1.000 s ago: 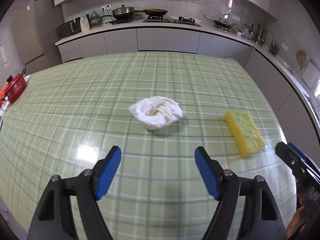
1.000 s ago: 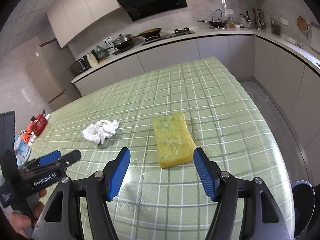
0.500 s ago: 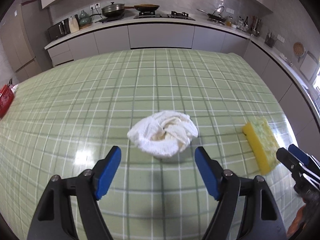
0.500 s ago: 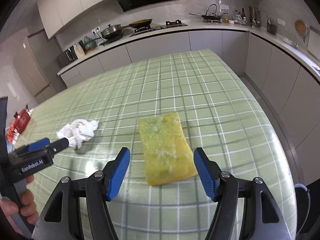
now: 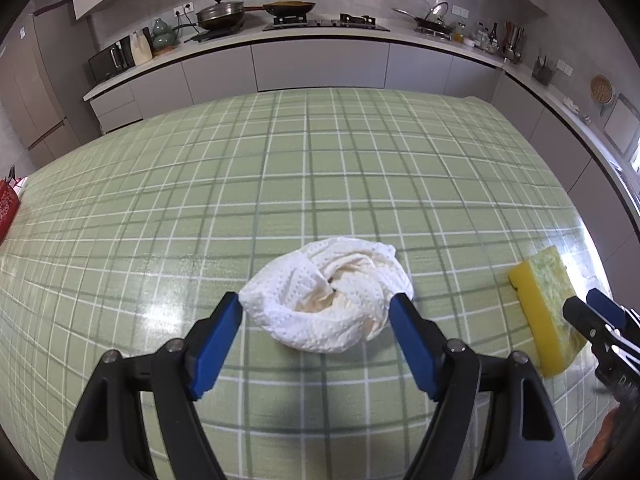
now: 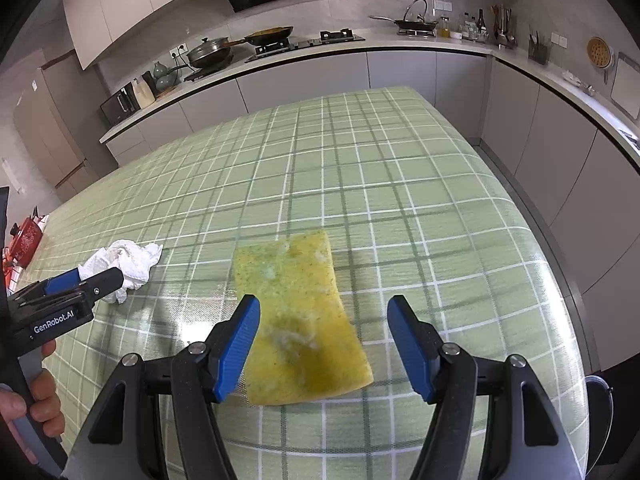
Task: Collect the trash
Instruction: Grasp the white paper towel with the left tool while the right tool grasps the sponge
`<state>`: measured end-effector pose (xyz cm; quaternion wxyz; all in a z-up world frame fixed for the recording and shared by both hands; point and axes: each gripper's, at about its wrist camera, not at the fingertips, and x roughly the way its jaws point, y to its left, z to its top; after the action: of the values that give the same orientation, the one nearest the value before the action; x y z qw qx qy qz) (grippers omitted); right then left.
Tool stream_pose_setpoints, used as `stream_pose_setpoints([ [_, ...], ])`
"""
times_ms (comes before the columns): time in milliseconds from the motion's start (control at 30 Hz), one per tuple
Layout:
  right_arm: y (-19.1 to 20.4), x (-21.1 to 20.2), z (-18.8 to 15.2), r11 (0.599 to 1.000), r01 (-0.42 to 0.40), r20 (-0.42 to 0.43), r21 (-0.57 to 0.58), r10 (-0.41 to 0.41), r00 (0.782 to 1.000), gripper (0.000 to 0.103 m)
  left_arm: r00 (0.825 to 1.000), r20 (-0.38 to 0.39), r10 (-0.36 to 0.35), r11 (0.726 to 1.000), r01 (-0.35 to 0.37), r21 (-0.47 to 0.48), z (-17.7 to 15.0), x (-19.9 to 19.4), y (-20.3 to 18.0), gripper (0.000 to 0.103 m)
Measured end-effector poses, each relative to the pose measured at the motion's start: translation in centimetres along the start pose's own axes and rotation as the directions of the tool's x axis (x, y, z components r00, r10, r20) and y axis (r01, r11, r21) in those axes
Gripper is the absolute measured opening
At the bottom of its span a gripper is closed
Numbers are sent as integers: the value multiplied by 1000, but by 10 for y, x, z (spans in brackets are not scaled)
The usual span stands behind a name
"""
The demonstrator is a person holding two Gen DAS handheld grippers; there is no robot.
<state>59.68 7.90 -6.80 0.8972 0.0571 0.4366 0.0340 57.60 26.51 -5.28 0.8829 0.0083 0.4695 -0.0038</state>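
A crumpled white paper towel (image 5: 326,300) lies on the green checked table (image 5: 304,168). My left gripper (image 5: 318,310) is open, its blue fingertips on either side of the towel's near half. A yellow sponge (image 6: 298,316) lies flat to the right of the towel. My right gripper (image 6: 324,316) is open, with the sponge's near part between its jaws. The sponge also shows in the left wrist view (image 5: 546,312), with the right gripper (image 5: 596,320) at its near end. The towel (image 6: 124,260) and the left gripper (image 6: 80,286) show in the right wrist view.
A red kettle (image 6: 25,236) stands at the table's left edge. The table's right edge (image 6: 560,248) drops to the floor beside grey cabinets. A dark round bin rim (image 6: 600,400) shows at the lower right. A kitchen counter with pans (image 5: 220,14) runs along the back.
Both grippers have moved forward and down. The towel now sits between the left jaws, and the sponge between the right jaws. Both stay open.
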Motion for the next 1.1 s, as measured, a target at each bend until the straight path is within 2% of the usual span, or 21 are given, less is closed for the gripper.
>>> stream_pose_setpoints([
  [167, 6, 10, -2, 1000, -26, -34, -12, 25, 999, 69, 1000, -12, -6, 1000, 6, 2, 3, 10, -2, 77],
  [267, 8, 15, -3, 1000, -21, -29, -20, 21, 999, 72, 999, -36, -9, 1000, 9, 3, 1, 20, 0, 77],
  [367, 13, 17, -4, 998, -48, -36, -29, 47, 998, 72, 998, -55, -35, 999, 35, -13, -3, 28, 2, 77],
  [467, 22, 23, -7, 994, -94, -69, -48, 91, 993, 73, 998, -35, -44, 999, 43, -29, -5, 25, 3, 68],
  [533, 30, 24, -9, 994, -78, -63, -80, 73, 995, 64, 999, -24, -48, 998, 47, -44, -5, 23, 7, 52],
  [600, 34, 23, -11, 992, -92, -58, -90, 87, 995, 29, 997, -21, -77, 995, 75, -70, -7, 20, 16, 41],
  [633, 35, 24, -11, 991, -98, -60, -89, 93, 994, 26, 996, -21, -83, 993, 82, -80, -8, 20, 20, 39],
  [733, 36, 21, -14, 990, -113, -49, -79, 110, 993, 24, 996, -8, -90, 992, 89, -94, -13, 13, 31, 35],
  [900, 32, -2, -18, 988, -141, 13, -55, 142, 990, 23, 994, 44, -96, 991, 99, -89, -30, -23, 42, 34],
  [1100, 13, -36, -26, 982, -183, 42, -43, 185, 982, 23, 988, 85, -128, 989, 133, -61, -55, -71, 15, 34],
])
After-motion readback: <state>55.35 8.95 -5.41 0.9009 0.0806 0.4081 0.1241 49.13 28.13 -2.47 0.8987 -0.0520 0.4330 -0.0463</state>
